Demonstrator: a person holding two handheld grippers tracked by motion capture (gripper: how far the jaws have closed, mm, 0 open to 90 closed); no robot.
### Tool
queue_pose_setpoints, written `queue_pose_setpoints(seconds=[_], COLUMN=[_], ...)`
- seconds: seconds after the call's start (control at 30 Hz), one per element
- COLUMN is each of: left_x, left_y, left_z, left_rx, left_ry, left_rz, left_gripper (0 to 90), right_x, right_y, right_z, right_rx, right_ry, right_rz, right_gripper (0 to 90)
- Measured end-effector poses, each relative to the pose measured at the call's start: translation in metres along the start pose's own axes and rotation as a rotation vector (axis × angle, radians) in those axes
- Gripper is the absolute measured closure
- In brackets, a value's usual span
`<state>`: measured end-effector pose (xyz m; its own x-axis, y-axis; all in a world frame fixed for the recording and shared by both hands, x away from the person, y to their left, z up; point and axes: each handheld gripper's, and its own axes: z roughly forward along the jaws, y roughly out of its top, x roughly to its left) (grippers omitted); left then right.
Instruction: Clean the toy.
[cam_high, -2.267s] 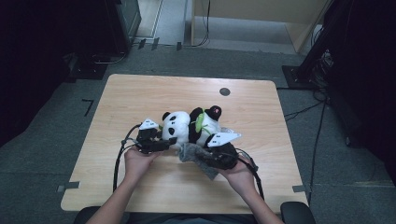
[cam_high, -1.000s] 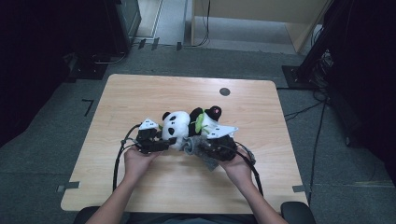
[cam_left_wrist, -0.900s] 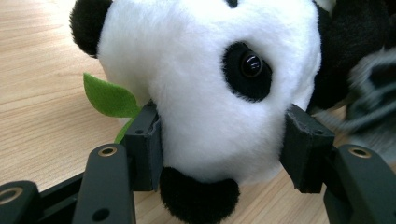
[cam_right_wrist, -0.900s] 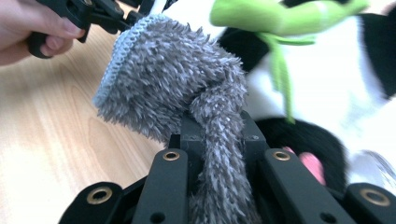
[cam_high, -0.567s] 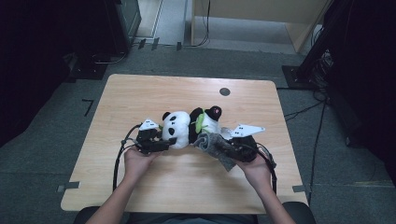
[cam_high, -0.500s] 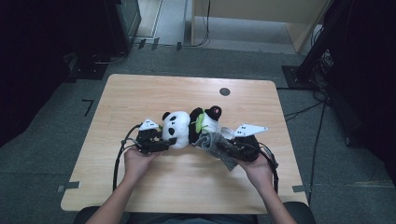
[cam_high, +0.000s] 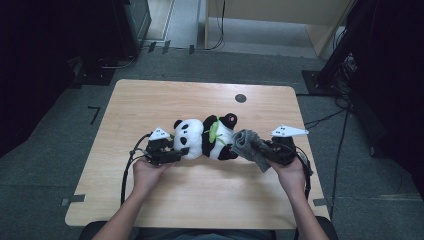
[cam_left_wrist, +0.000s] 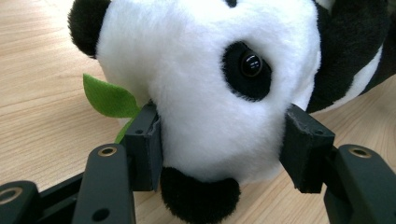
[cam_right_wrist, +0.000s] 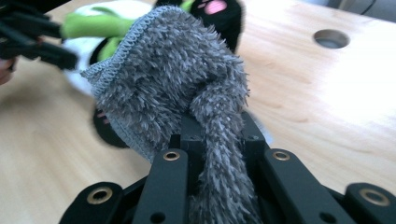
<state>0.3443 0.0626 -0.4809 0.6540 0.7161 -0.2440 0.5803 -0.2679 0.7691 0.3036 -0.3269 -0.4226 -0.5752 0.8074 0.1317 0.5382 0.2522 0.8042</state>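
Observation:
A black-and-white plush panda lies on its side in the middle of the wooden table, with green felt leaves at its head. My left gripper is shut on the panda's head, one pad on each side of it. My right gripper is shut on a fuzzy grey cloth, which bunches up in front of the jaws and sits just right of the panda's feet. The panda's pink-soled foot lies just beyond the cloth.
A round cable hole sits at the table's far edge. Cables trail from both grippers toward the person. Dark equipment and cables stand on the floor around the table.
My right gripper has carried the grey cloth to the right, from over the panda's body to just past its feet. The left gripper and panda have stayed put.

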Motion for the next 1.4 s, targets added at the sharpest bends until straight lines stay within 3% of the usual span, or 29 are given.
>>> queue_pose_setpoints(seconds=[0.27,0.57,0.87,0.97,1.2,1.4], left_x=[0.0,0.001,0.001,0.001,0.001,0.001], left_y=[0.0,0.0,0.001,0.001,0.0,0.0], left_z=[0.0,0.0,0.001,0.001,0.001,0.002], left_rx=[-0.006,-0.012,-0.013,-0.013,-0.015,-0.016], left_ry=[-0.002,0.001,0.007,0.006,0.007,0.011], left_rz=[0.003,0.012,0.027,0.031,0.042,0.034], left_gripper=[38.9,38.3,37.8,37.6,37.2,36.0], right_x=[-0.026,-0.061,-0.093,-0.104,-0.117,-0.122], right_y=[0.007,0.011,0.007,0.002,-0.007,-0.008], right_z=[0.019,0.038,0.06,0.069,0.084,0.085], right_rx=[-0.021,-0.054,-0.041,-0.031,-0.026,-0.027], right_ry=[-0.06,-0.109,-0.176,-0.185,-0.249,-0.243], right_rz=[0.015,0.079,0.111,0.145,0.156,0.167], right_gripper=[78.6,78.5,77.8,77.5,75.4,68.3])
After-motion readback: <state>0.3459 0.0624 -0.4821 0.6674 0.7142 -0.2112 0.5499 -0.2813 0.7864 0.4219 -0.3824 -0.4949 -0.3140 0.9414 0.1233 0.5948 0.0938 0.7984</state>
